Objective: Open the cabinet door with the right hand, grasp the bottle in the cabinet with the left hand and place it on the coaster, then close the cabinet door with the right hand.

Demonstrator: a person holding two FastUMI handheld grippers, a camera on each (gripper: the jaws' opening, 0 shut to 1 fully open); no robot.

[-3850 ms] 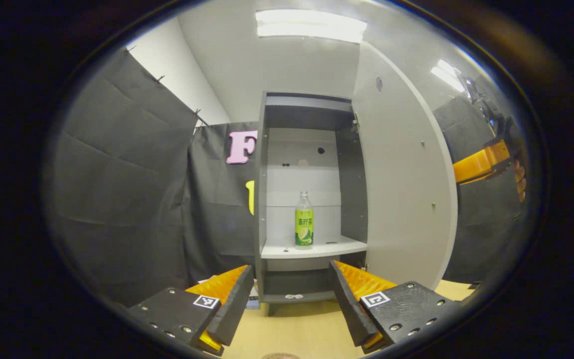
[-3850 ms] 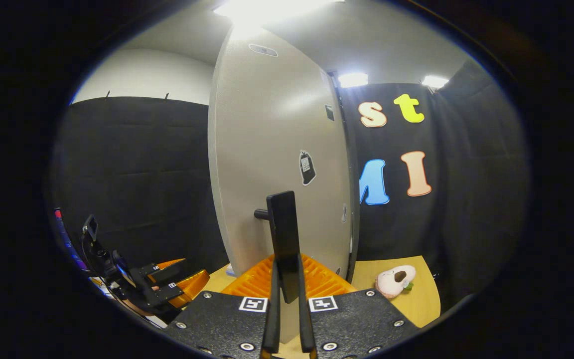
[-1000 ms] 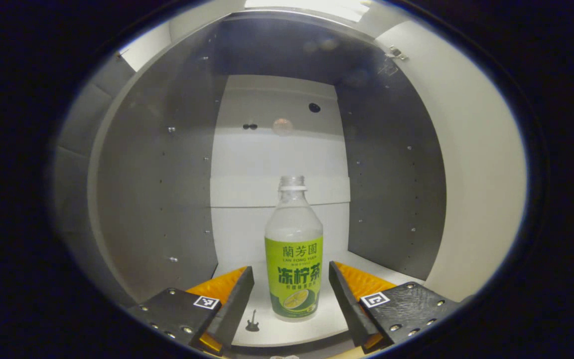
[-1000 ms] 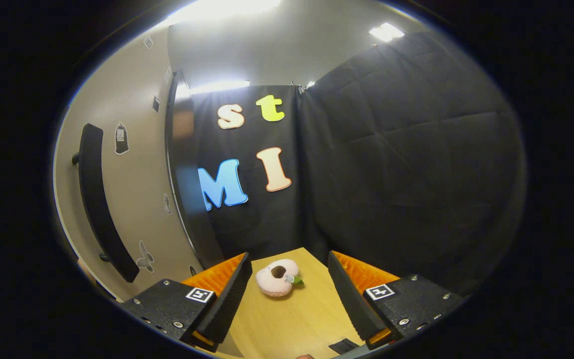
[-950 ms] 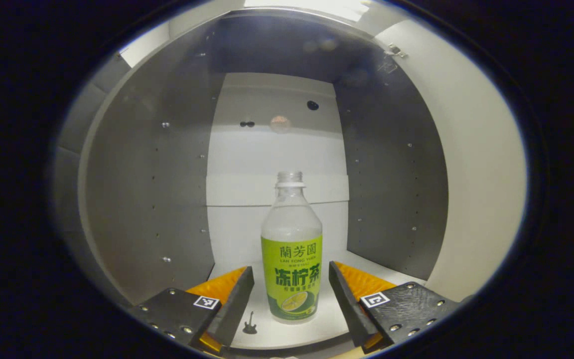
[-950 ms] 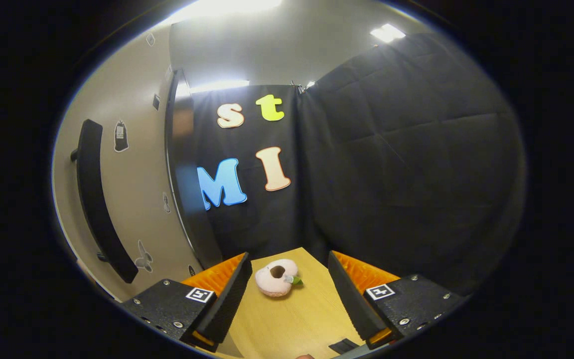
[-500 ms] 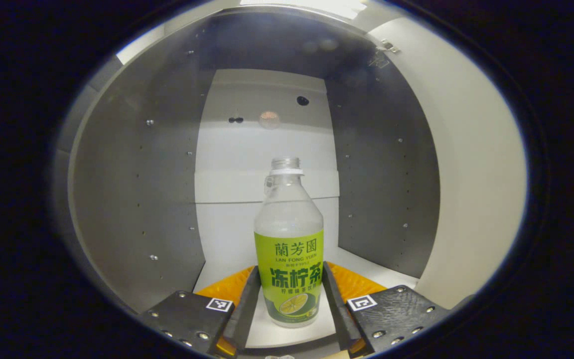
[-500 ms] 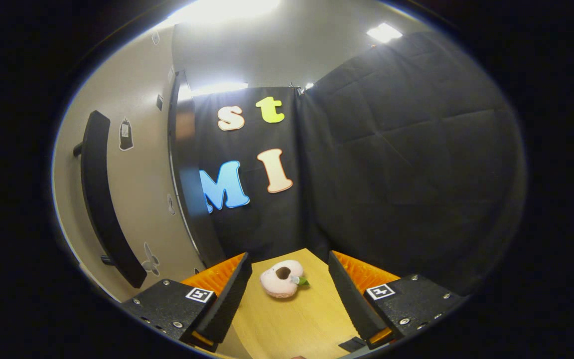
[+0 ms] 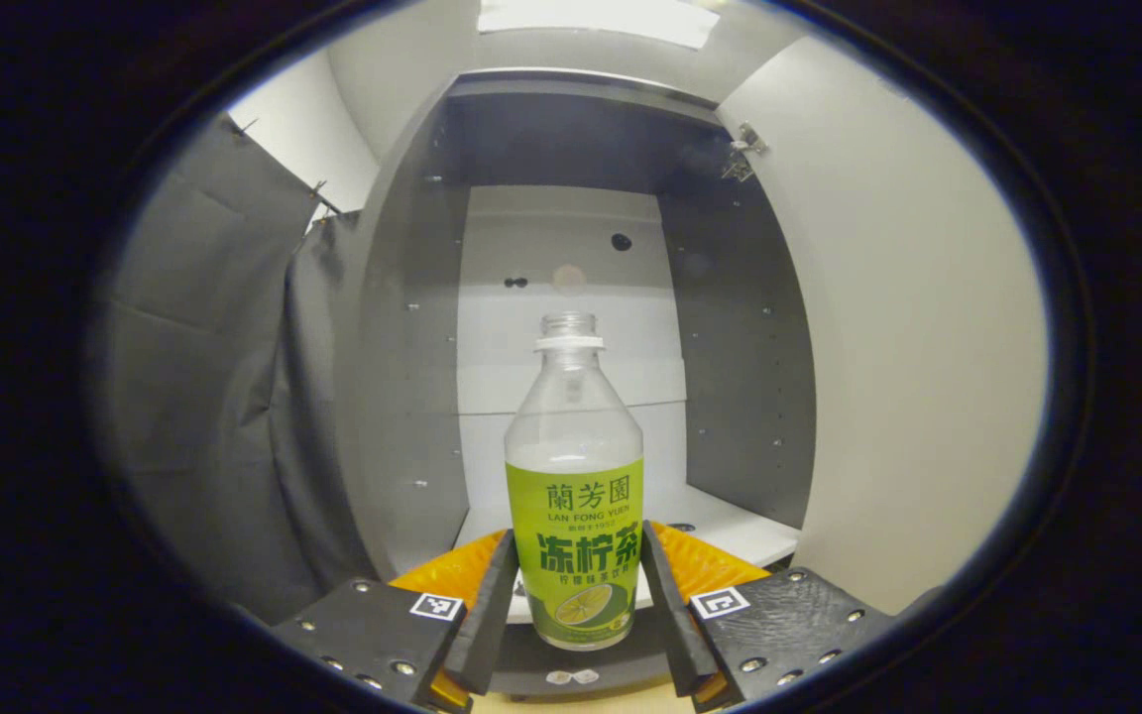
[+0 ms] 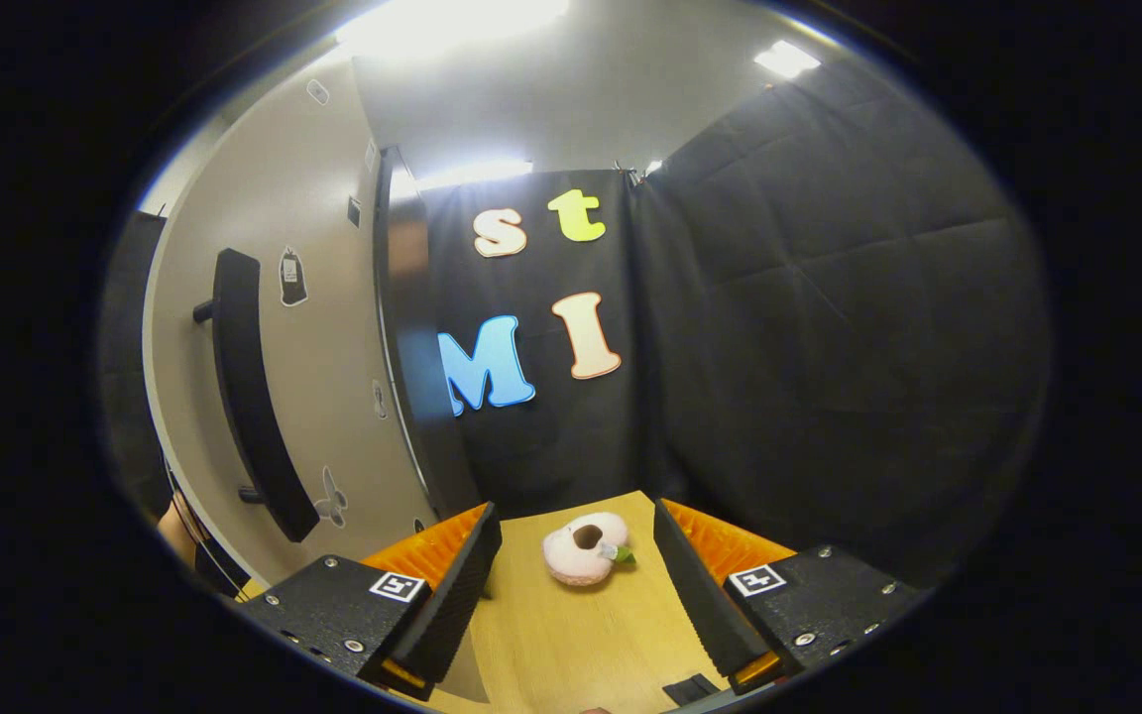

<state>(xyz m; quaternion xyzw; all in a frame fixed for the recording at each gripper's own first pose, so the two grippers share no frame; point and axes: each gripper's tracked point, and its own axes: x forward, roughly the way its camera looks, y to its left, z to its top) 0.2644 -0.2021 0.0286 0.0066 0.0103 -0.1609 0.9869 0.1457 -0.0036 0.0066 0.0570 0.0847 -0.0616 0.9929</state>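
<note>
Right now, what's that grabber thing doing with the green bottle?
A person holds a grabber in each hand. The left gripper is shut on the bottle, both fingers pressing its green label, in front of the open cabinet. The cabinet door is swung open. The right gripper waits open above the wooden table, near a pink plush toy.

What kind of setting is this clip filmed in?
Likely a staged recording booth, not a home: black cloth walls, an open cabinet holding just one bottle, and a wooden table.

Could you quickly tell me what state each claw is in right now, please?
Left claw: closed on the bottle, both fingers pressing its label.
Right claw: open, holding nothing.
</note>
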